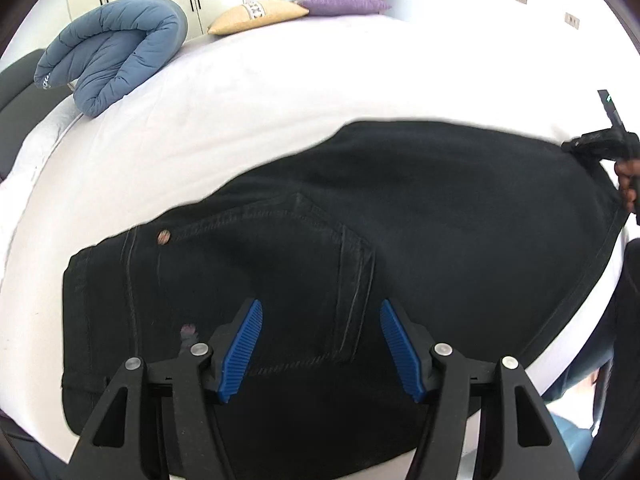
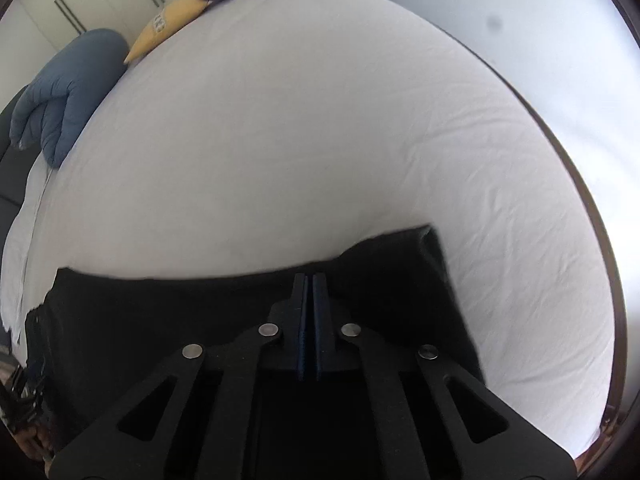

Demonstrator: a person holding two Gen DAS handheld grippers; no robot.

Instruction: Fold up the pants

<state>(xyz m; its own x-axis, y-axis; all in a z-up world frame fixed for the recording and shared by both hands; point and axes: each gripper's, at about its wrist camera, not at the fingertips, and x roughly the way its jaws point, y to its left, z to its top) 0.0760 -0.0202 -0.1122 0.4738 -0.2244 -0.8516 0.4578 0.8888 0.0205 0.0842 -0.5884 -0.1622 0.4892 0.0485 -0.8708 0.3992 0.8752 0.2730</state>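
While the black pants (image 1: pixel 360 220) lie spread flat across the white bed sheet (image 1: pixel 280 92), the left gripper (image 1: pixel 321 350) hovers over them with its blue pads (image 1: pixel 242 350) standing well apart and nothing between them: released, holding no cloth. Just beyond it sits the stitched back pocket (image 1: pixel 304 280), and left of that pocket a small metal rivet (image 1: pixel 163 236) marks the waistband end.

Far to the right of the pocket, at the leg end of the garment, the right gripper (image 2: pixel 309 280) is clenched, pads pressed flat together. From its own wrist view it is hard to tell whether a thin edge of the pants is pinched between them or they have closed on nothing; the tips sit right at the far hem, over dark cloth.

Handling looks straightforward but not effortless. This is denim by the look of the seams: soft enough to fold, yet fairly heavy and thick, so it should hold a crease line and drag on the sheet rather than float. It is not fragile and not slippery. Best holds, judging from here, are the doubled waistband near the rivet and the hemmed leg end, where layered cloth gives the pads something to bite. Taking only the top layer would risk the fold coming apart.

Well beyond the pocket, a folded blue duvet (image 1: pixel 116 48) and two cushions (image 1: pixel 260 16) rest clear of the work.
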